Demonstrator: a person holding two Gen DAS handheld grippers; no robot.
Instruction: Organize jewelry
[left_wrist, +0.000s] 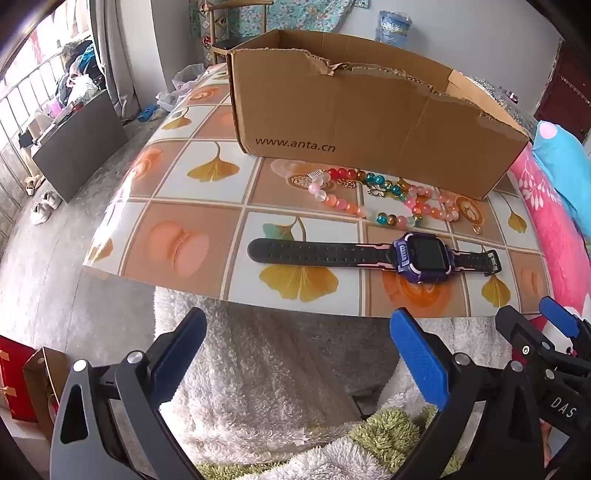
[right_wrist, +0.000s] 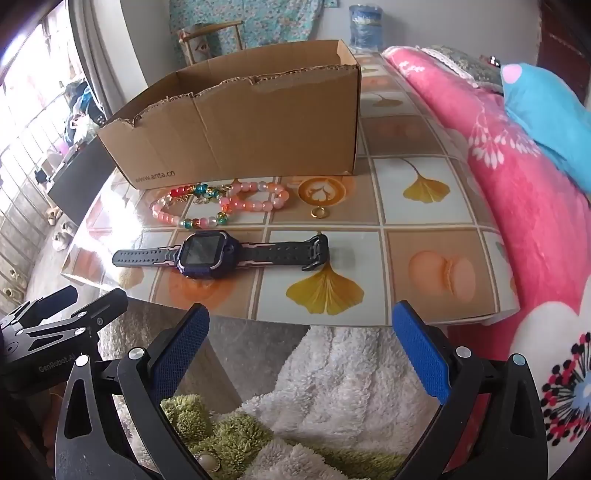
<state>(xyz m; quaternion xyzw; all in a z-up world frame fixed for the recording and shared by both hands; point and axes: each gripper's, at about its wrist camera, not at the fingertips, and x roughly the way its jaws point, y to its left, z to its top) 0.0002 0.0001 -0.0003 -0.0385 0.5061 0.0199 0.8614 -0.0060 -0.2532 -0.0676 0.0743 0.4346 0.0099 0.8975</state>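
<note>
Nothing is picked up yet: both the left claw (left_wrist: 295, 354) and right claw (right_wrist: 301, 350) hang agape off the desk's (right_wrist: 436, 206) near edge, so reaching the watch (right_wrist: 221, 253) beside that edge, with the bead bracelets (right_wrist: 221, 203) against the cardboard box (right_wrist: 236, 129), likely comes next.

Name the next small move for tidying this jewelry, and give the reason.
Probably lower the open right gripper onto the purple watch with the black strap: it lies nearest the table edge, untouched, in front of the bead bracelets and the open cardboard box. Both grippers are empty.
</note>
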